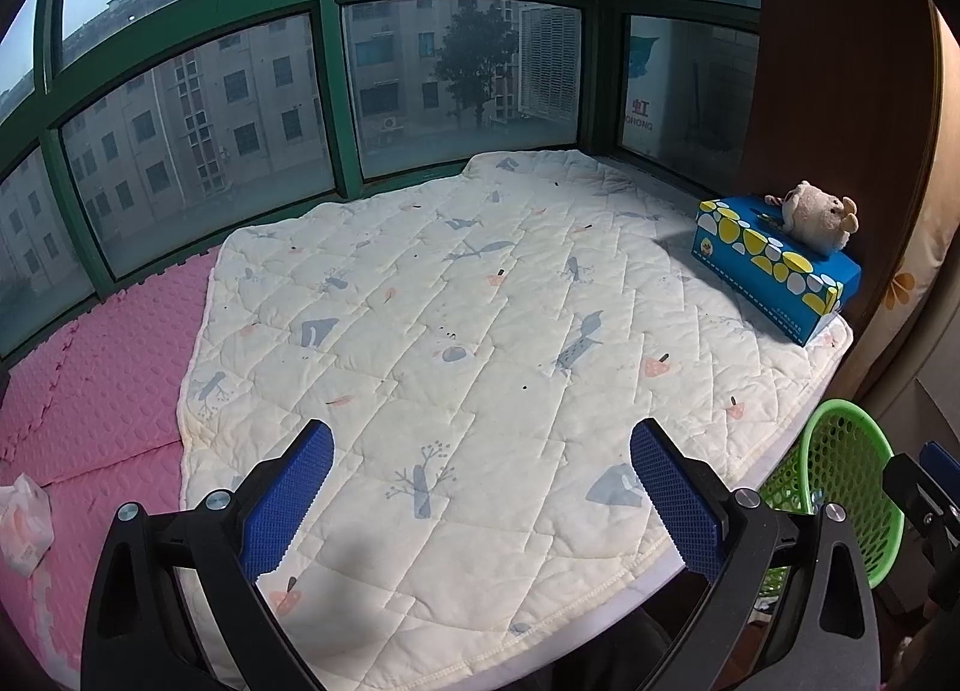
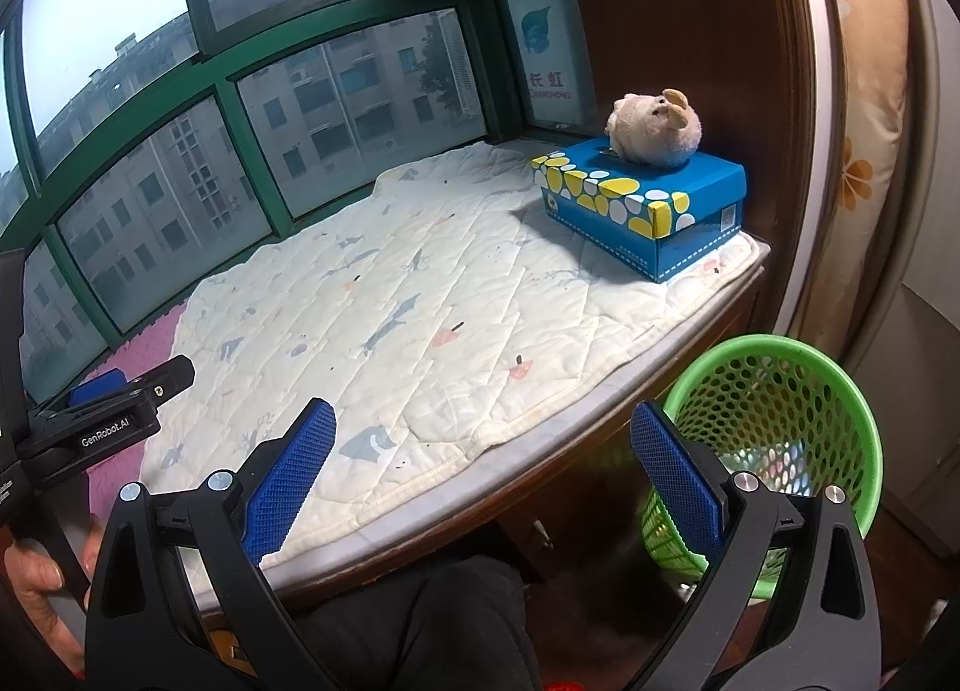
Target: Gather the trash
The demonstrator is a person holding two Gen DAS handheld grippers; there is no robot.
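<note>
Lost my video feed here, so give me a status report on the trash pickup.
Left gripper open, empty; right gripper open, empty. Crumpled wrapper on pink mat, untouched. Green basket at right, below the ledge. Nothing blocking.

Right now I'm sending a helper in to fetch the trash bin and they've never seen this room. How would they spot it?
Find the window seat covered by the white quilted blanket, with a blue tissue box at its right end. On the floor just below that end stands the bin. It is the only bright green thing there, a round plastic basket with perforated walls.
</note>
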